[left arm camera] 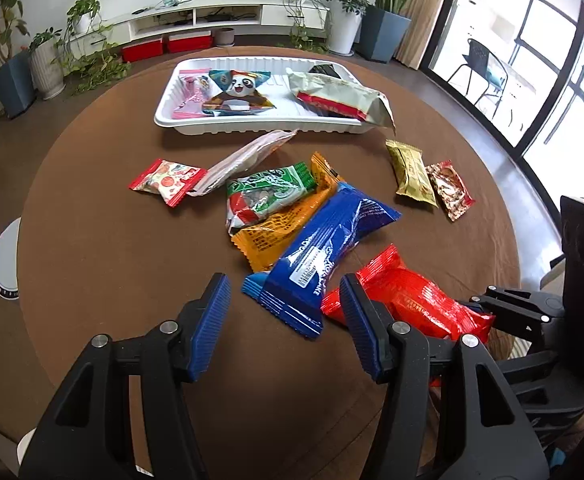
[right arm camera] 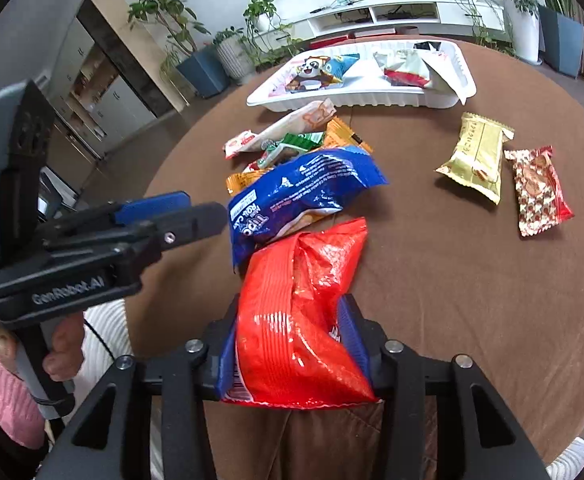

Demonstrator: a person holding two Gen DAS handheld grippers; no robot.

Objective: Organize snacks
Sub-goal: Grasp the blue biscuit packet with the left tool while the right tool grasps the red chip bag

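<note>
A white tray (left arm camera: 179, 122) at the far side of the round brown table holds a panda packet (left arm camera: 237, 92), a pink packet (left arm camera: 191, 94) and a pale packet (left arm camera: 340, 96). Loose snacks lie in front of it: a blue packet (left arm camera: 324, 240), an orange one (left arm camera: 283, 228), a green one (left arm camera: 267, 196). My left gripper (left arm camera: 285, 300) is open over the blue packet's near end. My right gripper (right arm camera: 292, 320) is shut on a red packet (right arm camera: 300, 312), which also shows in the left wrist view (left arm camera: 408, 300).
A gold packet (left arm camera: 410, 174) and a red-patterned packet (left arm camera: 450, 190) lie at the right. A small red-white packet (left arm camera: 165, 180) and a long pale packet (left arm camera: 243, 160) lie left of the pile. Potted plants and a TV cabinet stand beyond the table.
</note>
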